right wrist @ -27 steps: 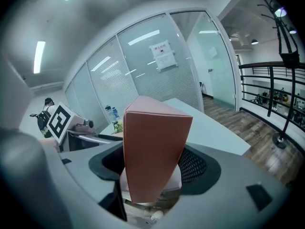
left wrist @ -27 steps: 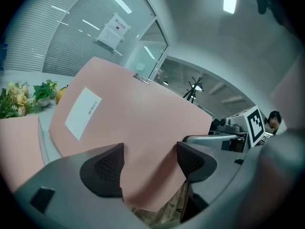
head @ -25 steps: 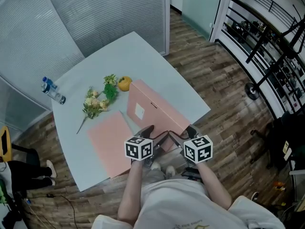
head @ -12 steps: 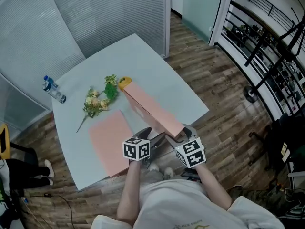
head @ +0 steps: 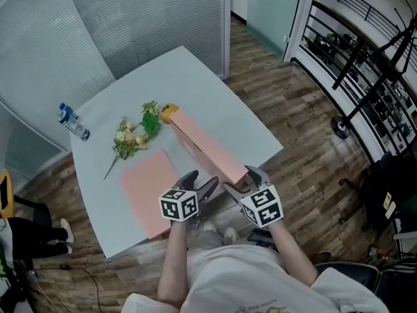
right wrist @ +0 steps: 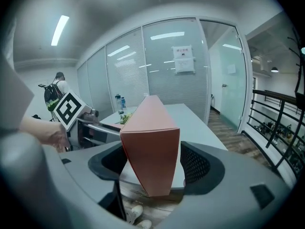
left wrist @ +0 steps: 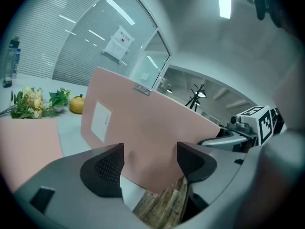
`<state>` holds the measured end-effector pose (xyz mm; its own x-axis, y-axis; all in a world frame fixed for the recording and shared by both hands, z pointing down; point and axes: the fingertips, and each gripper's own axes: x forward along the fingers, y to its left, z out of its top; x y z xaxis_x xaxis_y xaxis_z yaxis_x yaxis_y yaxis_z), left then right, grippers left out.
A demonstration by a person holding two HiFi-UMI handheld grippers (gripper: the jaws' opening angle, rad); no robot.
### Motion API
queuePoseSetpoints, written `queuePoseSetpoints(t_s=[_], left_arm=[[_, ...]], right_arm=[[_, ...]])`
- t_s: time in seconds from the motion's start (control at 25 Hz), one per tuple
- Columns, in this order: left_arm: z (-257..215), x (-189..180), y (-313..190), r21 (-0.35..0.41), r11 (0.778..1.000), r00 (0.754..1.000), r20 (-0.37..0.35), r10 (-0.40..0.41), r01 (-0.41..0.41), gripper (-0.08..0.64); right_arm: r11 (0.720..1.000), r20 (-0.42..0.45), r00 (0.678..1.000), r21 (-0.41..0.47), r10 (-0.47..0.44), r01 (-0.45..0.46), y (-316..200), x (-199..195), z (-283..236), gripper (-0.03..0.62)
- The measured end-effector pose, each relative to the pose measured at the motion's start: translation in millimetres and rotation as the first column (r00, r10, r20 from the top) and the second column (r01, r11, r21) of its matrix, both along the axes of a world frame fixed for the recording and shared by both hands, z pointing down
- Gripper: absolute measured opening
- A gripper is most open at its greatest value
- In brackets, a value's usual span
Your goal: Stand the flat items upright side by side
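One pink flat box (head: pixel 208 145) stands on its long edge on the white table (head: pixel 189 77), its near end at the table's front edge. My right gripper (head: pixel 242 180) straddles that near end (right wrist: pixel 151 147). Its jaws are opening, with the box between them and a gap showing beside the right pad (right wrist: pixel 195 163). My left gripper (head: pixel 203 181) is open just left of the box, facing its broad side (left wrist: pixel 143 132) without touching it. A second pink flat box (head: pixel 148 189) lies flat to the left.
A bunch of flowers (head: pixel 133 135) and a yellow fruit (head: pixel 168 113) lie beyond the boxes. A water bottle (head: pixel 71 124) lies at the table's far left corner. Wooden floor drops off right below the grippers. A person (right wrist: pixel 55 92) stands behind glass in the right gripper view.
The box has gone from leaning with its broad face up to standing on its edge. The right gripper shifted left with it. The left gripper drew back slightly to the left.
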<state>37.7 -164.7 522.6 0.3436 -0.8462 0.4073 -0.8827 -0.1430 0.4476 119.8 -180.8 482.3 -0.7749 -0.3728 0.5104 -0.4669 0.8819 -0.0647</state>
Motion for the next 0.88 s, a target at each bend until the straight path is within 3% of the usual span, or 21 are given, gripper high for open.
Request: queuePoseSetpoints(t_s=[0.28, 0.48, 0.6, 0.72, 0.88], left_arm=[[-29.4, -25.7, 3.2, 0.085, 0.996, 0.999, -0.005, -0.037, 0.037, 0.328], [-45.1, -56.1, -8.4, 0.128, 0.989, 0.995, -0.079, -0.06, 0.069, 0.328], [-54.0, -79.2, -19.0, 0.162, 0.981, 0.987, -0.138, -0.086, 0.108, 0.328], [-50.4, -102.1, -25.6, 0.175, 0.972, 0.972, -0.201, -0.121, 0.158, 0.328], [-35.7, -113.9, -31.7, 0.152, 0.984, 0.963, -0.262, -0.055, 0.097, 0.328]], right_arm=[[0.986, 0.145, 0.989, -0.163, -0.002, 0.025, 10.6, 18.0, -29.1, 0.36], [0.989, 0.175, 0.984, -0.146, 0.021, 0.005, -12.6, 23.0, -73.8, 0.36], [0.994, 0.177, 0.984, -0.107, 0.007, 0.013, -35.6, 1.1, -93.9, 0.36], [0.992, 0.165, 0.986, -0.126, -0.01, 0.032, -53.0, -35.3, -100.0, 0.36], [0.969, 0.033, 0.991, -0.205, -0.133, 0.137, -48.0, -98.4, -86.9, 0.365]])
